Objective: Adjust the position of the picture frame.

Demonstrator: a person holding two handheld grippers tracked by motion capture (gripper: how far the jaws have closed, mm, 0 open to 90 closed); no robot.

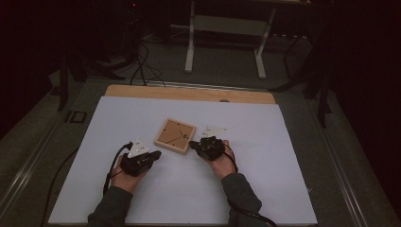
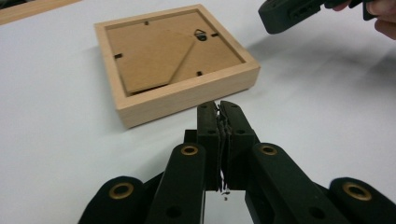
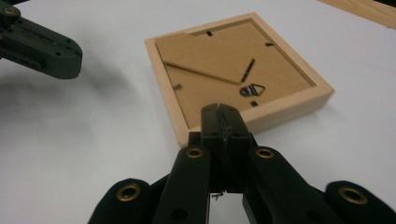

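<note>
Both tongs, left (image 2: 218, 108) and right (image 3: 224, 112), closed and empty beside face-down wooden frame (image 1: 175, 135) on tabletop (image 1: 265, 189); open them before gripping opposite rims.

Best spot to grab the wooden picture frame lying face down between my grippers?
Probably the raised wooden rim of the picture frame, at the corner nearest the right gripper: one jaw outside, one inside the recessed back. It lies flat, so the rim is the only graspable edge; jaws must open first.

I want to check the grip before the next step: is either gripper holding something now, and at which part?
Nothing is held. The left gripper and the right gripper are both shut on nothing, near the wooden picture frame, which lies face down.
</note>
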